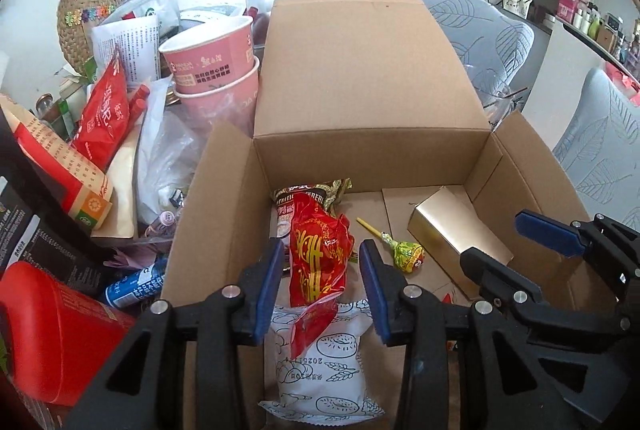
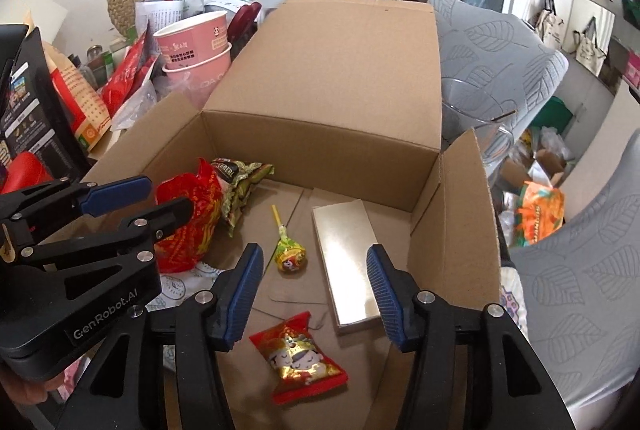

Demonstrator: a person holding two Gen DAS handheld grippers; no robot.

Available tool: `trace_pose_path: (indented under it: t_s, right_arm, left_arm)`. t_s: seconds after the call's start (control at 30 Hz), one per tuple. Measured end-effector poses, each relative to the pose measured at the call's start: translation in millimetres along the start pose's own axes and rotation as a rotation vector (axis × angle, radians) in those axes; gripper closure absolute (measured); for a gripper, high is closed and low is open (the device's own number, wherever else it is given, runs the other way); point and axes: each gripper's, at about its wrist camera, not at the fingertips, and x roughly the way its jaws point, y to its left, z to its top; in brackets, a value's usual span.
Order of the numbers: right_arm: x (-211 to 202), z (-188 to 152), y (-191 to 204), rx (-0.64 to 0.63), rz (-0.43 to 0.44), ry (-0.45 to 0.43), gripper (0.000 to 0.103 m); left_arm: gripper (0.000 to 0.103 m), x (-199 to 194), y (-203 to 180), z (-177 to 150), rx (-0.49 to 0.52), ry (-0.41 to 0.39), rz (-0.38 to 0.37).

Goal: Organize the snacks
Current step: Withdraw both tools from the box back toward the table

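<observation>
Several crinkled snack packets (image 2: pixel 306 358) fill cardboard box (image 2: pixel 320 70).

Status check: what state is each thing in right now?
Cardboard box: flaps open.
Left claw: slightly open around red packet, apparently not pinching.
Red packet: resting in cardboard box.
Right claw: open, empty.
Lollipop: wrapped, lying flat.
Gold box: closed, lying flat.
Pink cups: nested, upright, outside cardboard box.
</observation>
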Motion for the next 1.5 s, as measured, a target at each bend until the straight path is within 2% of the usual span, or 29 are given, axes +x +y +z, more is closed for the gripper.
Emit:
trace_pose_path:
  t_s: [0.47, 0.83, 0.93, 1.03, 1.07, 1.13, 1.2, 1.5]
  right_arm:
    - [-86, 3, 15, -0.013, 0.005, -0.132, 0.049]
    - [-164, -11, 28, -0.033, -0.002, -0.239, 0.049]
    - [-182, -17, 28, -0.033, -0.004, -0.27, 0.043]
    - [-200, -24, 29, -0.036, -0.009, -0.294, 0.043]
    - [-205, -27, 29, -0.038, -0.01, -0.301, 0.043]
    - [-216, -33, 30, -0.04, -0.012, -0.314, 0.043]
    - [-225, -38, 31, -0.042, -0.013, -0.326, 0.039]
    - [-260, -64, 35, -0.043, -0.01, -0.378, 0.03]
  left_arm:
    - [0.064, -95, 6, -3, -0.024, -0.138, 0.001]
    - [0.064, -171, 7, -21, -0.031, -0.232, 0.005]
    - [0.064, -188, 4, -27, -0.031, -0.248, 0.003]
    - [0.064, -206, 3, -34, -0.03, -0.264, -0.004]
    - [0.063, -211, 2, -37, -0.028, -0.268, -0.001]
    - [0.043, -221, 1, -42, -0.027, -0.284, 0.001]
    - [0.03, -234, 0, -49, -0.026, -0.32, 0.014]
    - [0.028, -273, -4, -78, -0.011, -0.377, 0.011]
